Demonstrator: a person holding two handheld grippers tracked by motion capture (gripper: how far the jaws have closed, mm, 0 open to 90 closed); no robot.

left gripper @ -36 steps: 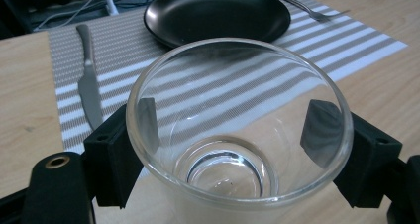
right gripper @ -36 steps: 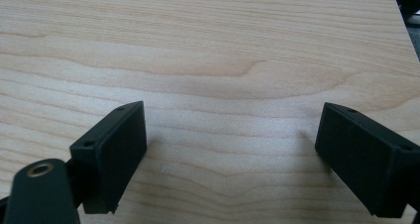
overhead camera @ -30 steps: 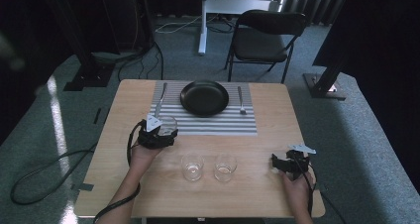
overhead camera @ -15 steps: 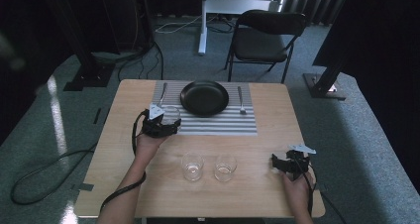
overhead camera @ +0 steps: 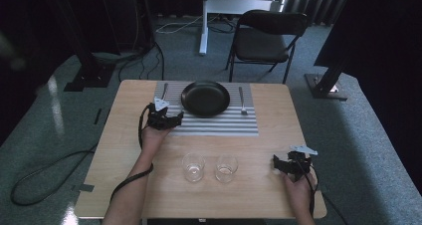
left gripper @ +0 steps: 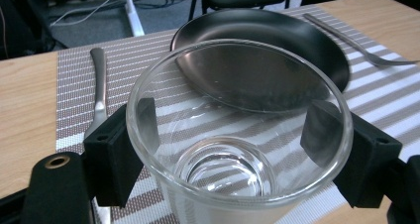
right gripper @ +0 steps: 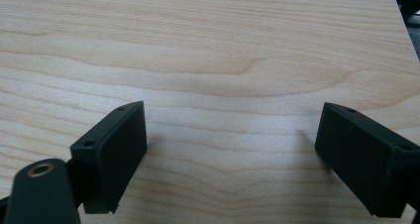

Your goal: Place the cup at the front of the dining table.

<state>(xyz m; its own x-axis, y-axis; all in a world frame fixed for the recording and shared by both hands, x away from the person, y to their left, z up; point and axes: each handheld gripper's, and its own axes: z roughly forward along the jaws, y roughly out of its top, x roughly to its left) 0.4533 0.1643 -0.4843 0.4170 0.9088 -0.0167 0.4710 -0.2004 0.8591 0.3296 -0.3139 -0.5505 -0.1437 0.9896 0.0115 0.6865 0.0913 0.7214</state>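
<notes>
- Clear glass, a short tumbler (left gripper: pixel 237 135), sits between the two black jaws of the left tool (overhead camera: pixel 164 119); both pads press flat on its outer wall, one on each side, so the tool is clamped on it at the width of the glass.
- The tumbler stands upright in that grip, its open mouth up, over the near left part of a striped placemat (left gripper: pixel 396 92).
- Just beyond the held tumbler lies a black plate (left gripper: pixel 277 35) on the placemat; whether the tumbler's base touches the mat is hard to tell from the left gripper view.
- Beside the left jaw, and running away from it, lies a piece of metal cutlery (left gripper: pixel 99 80), its handle pointing away from the tool; a fork (left gripper: pixel 356 48) lies past the plate on the far side.
- The right tool (overhead camera: pixel 291 163) rests near the right edge of the wooden surface (right gripper: pixel 223 50), its jaws spread wide apart with bare wood between them and nothing gripped.
- Two more empty glasses, one (overhead camera: pixel 193 166) and the other (overhead camera: pixel 226 168), stand side by side on the surface between the two tools, nearer the person than the placemat, apart from both tools.
</notes>
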